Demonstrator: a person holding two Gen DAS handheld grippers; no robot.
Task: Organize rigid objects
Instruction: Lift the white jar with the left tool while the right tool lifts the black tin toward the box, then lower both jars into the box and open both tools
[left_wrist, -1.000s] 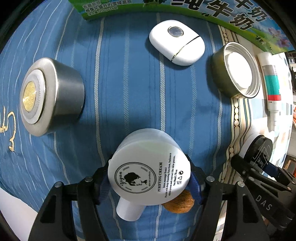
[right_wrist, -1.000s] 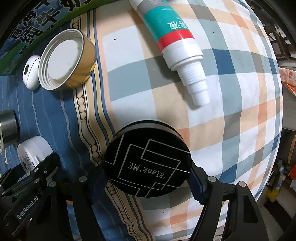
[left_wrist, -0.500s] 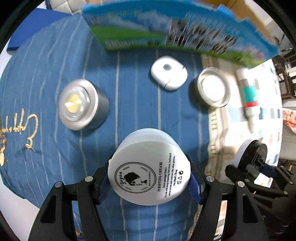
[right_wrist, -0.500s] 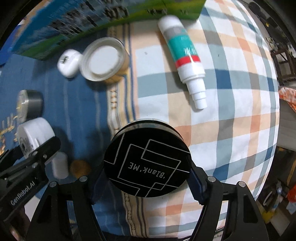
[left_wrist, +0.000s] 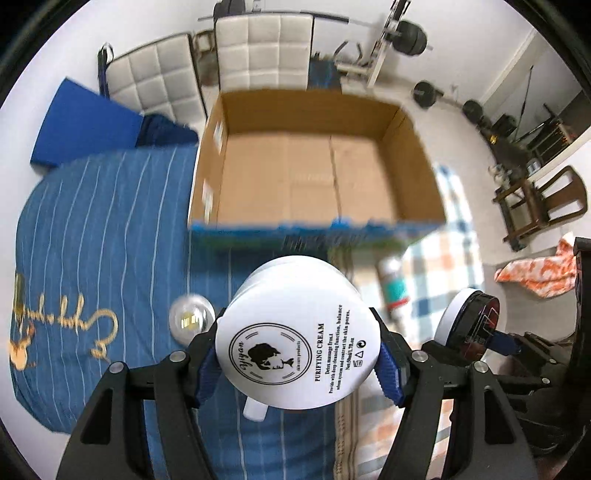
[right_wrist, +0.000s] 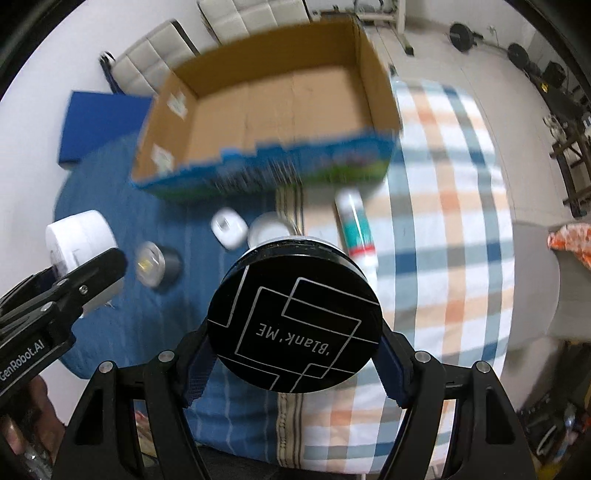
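Observation:
My left gripper (left_wrist: 297, 363) is shut on a white "Purifying Cream" jar (left_wrist: 297, 332) and holds it high above the blue striped cloth. My right gripper (right_wrist: 293, 350) is shut on a black "Blank ME" jar (right_wrist: 293, 321), also lifted; it shows in the left wrist view (left_wrist: 467, 325). An open, empty cardboard box (left_wrist: 325, 173) stands beyond both. On the cloth lie a silver jar (right_wrist: 155, 264), a white case (right_wrist: 229, 229), a white-lidded tin (right_wrist: 267, 232) and a teal-and-red tube (right_wrist: 356, 229).
A small white bottle (left_wrist: 255, 410) lies under the cream jar. The bed has a plaid sheet (right_wrist: 443, 221) on the right. White padded chairs (left_wrist: 258, 55), a blue mat (left_wrist: 85, 122), gym weights (left_wrist: 410, 37) and a wooden chair (left_wrist: 543, 206) stand around.
Both grippers have risen well above the bed with their jars. The objects on the cloth look smaller and the open box has come fully into view.

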